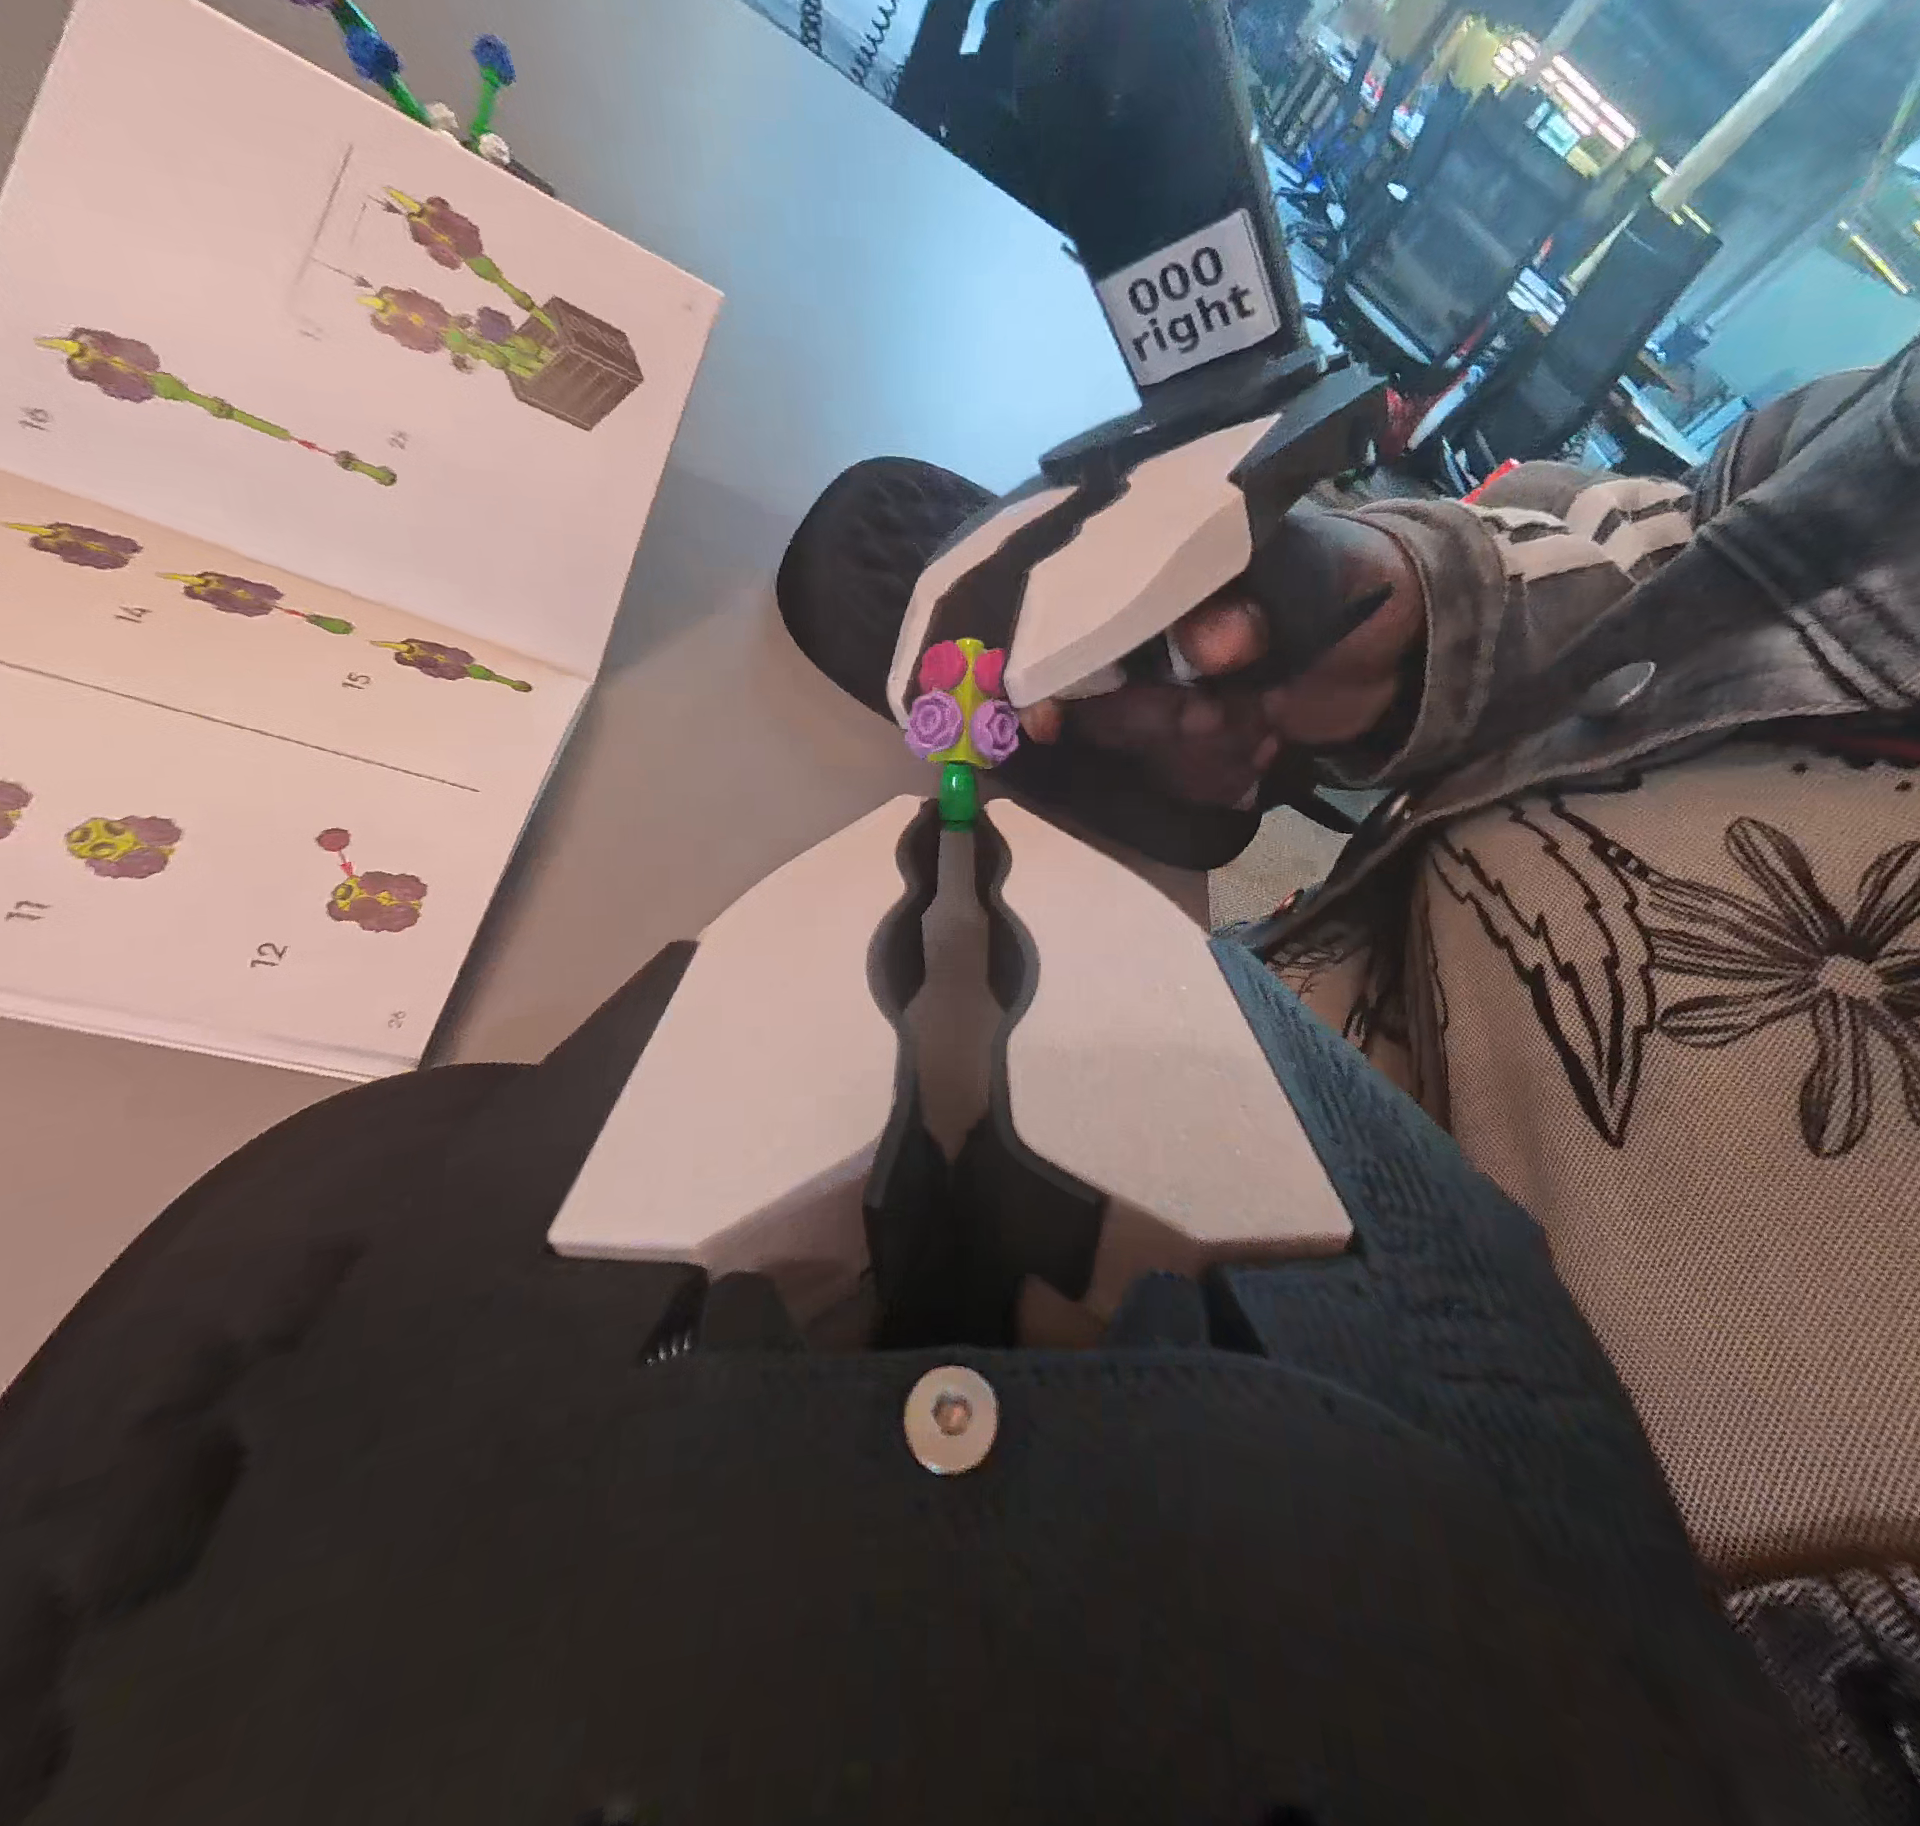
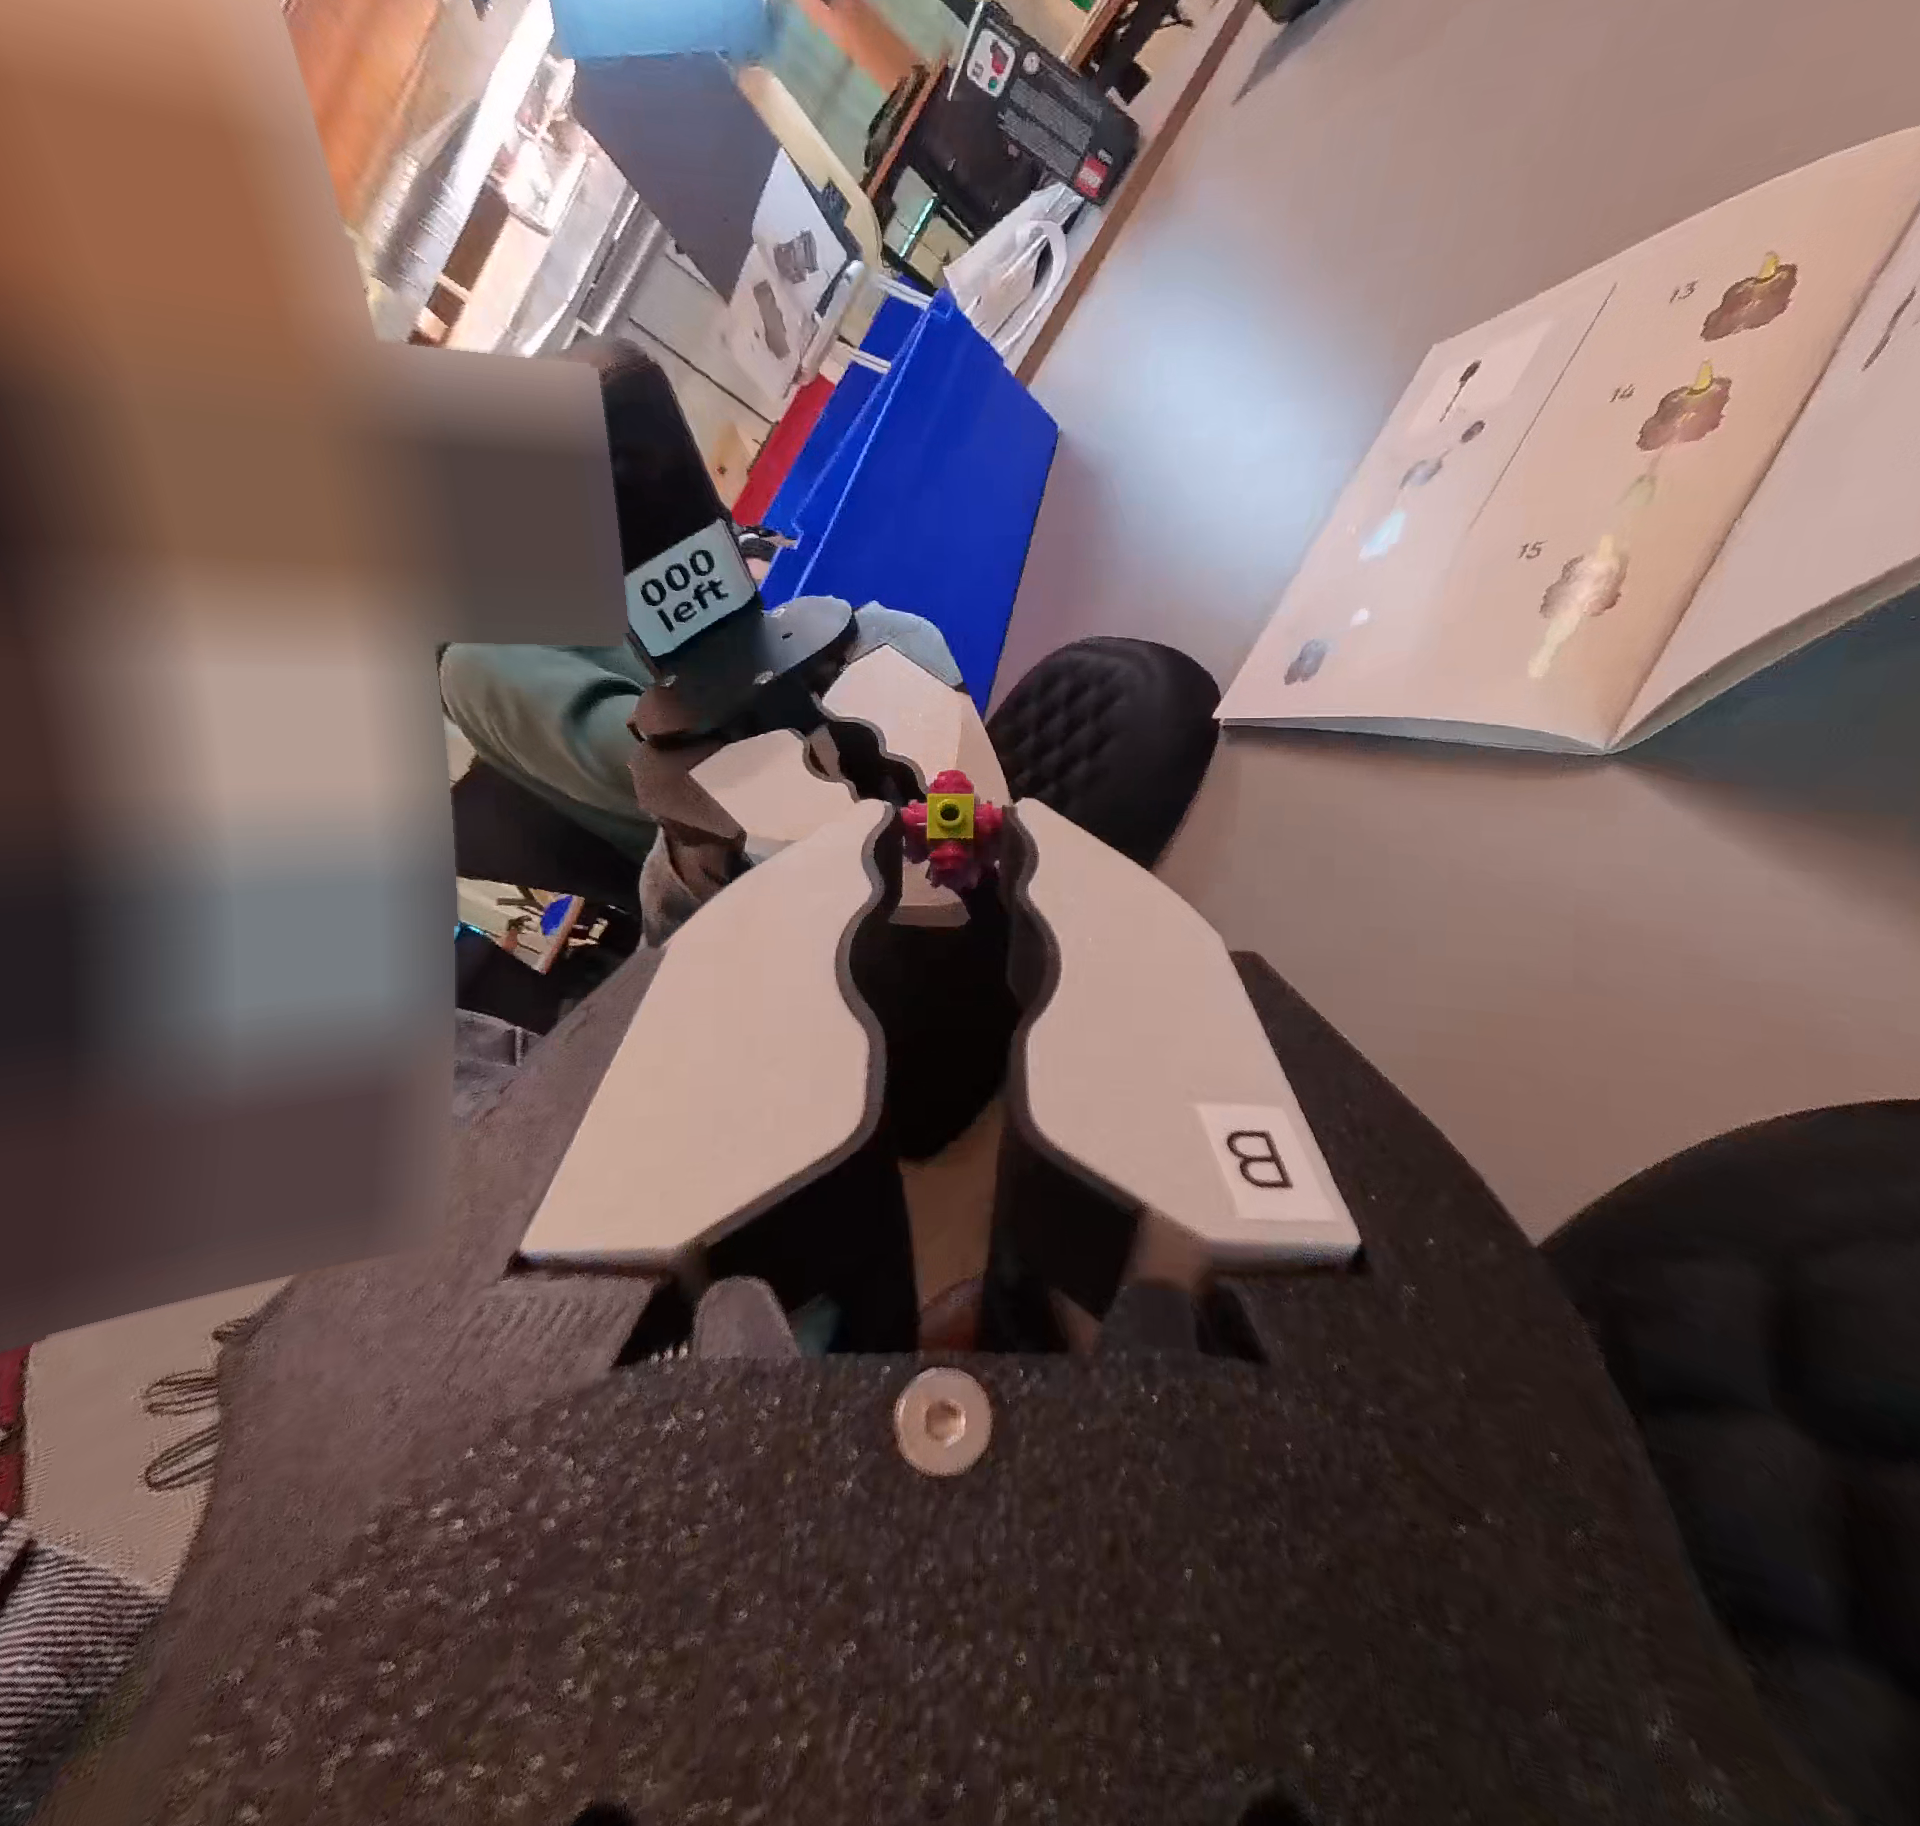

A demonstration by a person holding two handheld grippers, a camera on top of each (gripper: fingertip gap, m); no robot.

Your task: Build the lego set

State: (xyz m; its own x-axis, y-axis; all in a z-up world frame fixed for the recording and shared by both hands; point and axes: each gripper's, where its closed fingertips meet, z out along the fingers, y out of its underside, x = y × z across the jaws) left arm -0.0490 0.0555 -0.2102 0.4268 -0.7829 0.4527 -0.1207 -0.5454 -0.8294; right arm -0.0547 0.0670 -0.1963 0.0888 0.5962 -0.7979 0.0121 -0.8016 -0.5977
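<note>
A small flower cluster (image 1: 961, 704) with a lime core and pink and purple roses sits on a short green stem piece (image 1: 958, 800). My left gripper (image 1: 956, 826) is shut on the lower end of the green stem. My right gripper (image 1: 968, 687) comes in from the upper right and is shut on the cluster's sides. In the right wrist view the cluster (image 2: 948, 820) sits between the right gripper's tips (image 2: 951, 826), lime stud facing the camera. The left gripper (image 2: 902, 787) meets it from behind. Both are held in the air beside the table.
An open instruction booklet (image 1: 312, 529) lies on the grey table (image 1: 810, 218), also seen in the right wrist view (image 2: 1558, 529). Built flower stems (image 1: 353, 20) stand at the far left. A black chair (image 2: 1101, 727), a blue bag (image 2: 914, 488) and a person's patterned top (image 1: 1662, 1049) are close by. The grippers are tip to tip, or close to it.
</note>
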